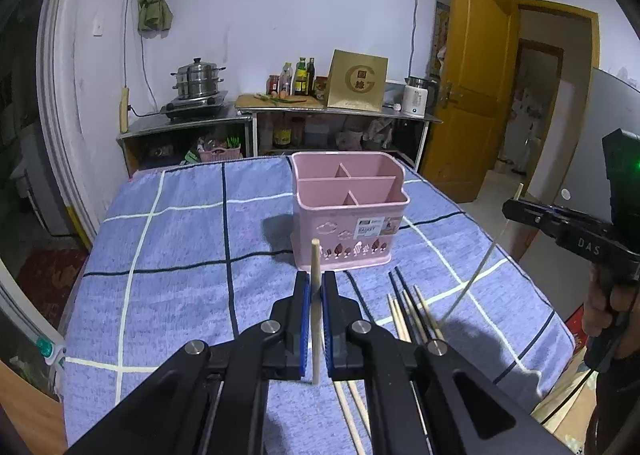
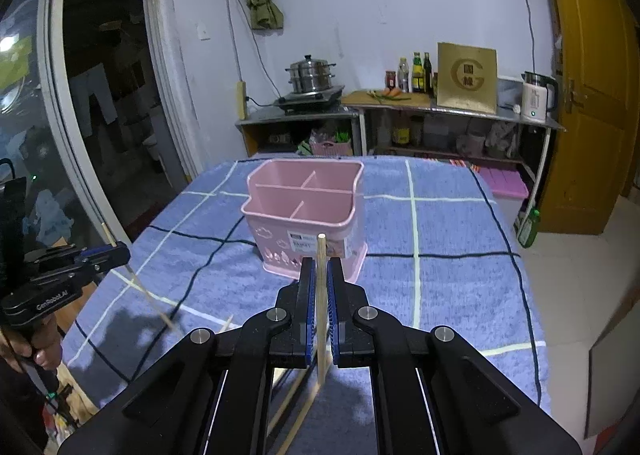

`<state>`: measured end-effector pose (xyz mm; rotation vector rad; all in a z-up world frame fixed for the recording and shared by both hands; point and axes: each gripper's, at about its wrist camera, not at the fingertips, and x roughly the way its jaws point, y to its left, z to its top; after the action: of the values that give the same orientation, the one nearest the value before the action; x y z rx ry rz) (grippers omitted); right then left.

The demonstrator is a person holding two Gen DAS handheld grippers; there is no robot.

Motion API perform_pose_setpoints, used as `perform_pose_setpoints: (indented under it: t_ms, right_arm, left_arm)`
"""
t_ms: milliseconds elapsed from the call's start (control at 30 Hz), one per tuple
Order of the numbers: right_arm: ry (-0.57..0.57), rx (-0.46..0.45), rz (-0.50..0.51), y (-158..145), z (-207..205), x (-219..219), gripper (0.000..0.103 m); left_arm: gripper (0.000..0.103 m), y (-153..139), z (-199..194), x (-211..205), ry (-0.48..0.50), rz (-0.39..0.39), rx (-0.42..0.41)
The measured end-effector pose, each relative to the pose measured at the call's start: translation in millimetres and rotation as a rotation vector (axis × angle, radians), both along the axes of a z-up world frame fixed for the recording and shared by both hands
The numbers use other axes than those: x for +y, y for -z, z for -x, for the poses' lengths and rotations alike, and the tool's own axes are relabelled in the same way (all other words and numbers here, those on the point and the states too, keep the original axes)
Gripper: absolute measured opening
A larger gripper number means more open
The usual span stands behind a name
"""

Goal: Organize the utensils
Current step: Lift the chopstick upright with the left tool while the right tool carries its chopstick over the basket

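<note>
A pink utensil holder (image 1: 340,215) with several empty compartments stands mid-table, ahead of both grippers. My left gripper (image 1: 316,279) is shut on a wooden chopstick (image 1: 315,255), which stands upright between the blue pads. Just right of it, loose black and wooden chopsticks (image 1: 412,311) lie on the cloth. My right gripper (image 2: 321,267) is shut on another upright wooden chopstick (image 2: 321,247), short of the holder (image 2: 264,223). More wooden chopsticks (image 2: 296,403) lie under it. Each view shows the other gripper at its edge, the right gripper (image 1: 516,207) and the left gripper (image 2: 116,251), each raised off the table with its stick.
The table wears a blue checked cloth (image 1: 180,235). Behind it a counter carries a steamer pot (image 1: 197,79), bottles (image 1: 300,77) and a white kettle (image 1: 416,95). A yellow door (image 1: 468,95) stands open at the right. A green bottle (image 2: 528,229) sits on the floor.
</note>
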<state>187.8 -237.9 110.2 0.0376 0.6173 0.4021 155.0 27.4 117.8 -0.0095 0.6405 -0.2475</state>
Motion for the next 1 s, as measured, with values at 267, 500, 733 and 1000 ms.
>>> perform_pose_setpoints:
  t_ms: [267,500,733,1000]
  right_arm:
    - [-0.018,-0.034,-0.016,-15.0,-9.2,11.2,0.006]
    - [-0.042,-0.071,-0.053,-33.9,-29.8,21.7,0.006]
    - [-0.045,-0.142,-0.105,-64.8,-58.7,29.0,0.006]
    - [-0.025,-0.172,-0.169,-76.6,-98.8,37.7,0.006]
  left_arm:
    - [0.006,-20.5,-23.2,-13.0,0.031,0.021,-0.001]
    - [0.005,-46.5,-57.9,-19.1,0.036,0.056,-0.023]
    - [0.005,-87.9,-94.6,-14.0,0.011,0.110,-0.099]
    - [0.005,-102.6,-137.7,-12.1,-0.018,0.120,-0.143]
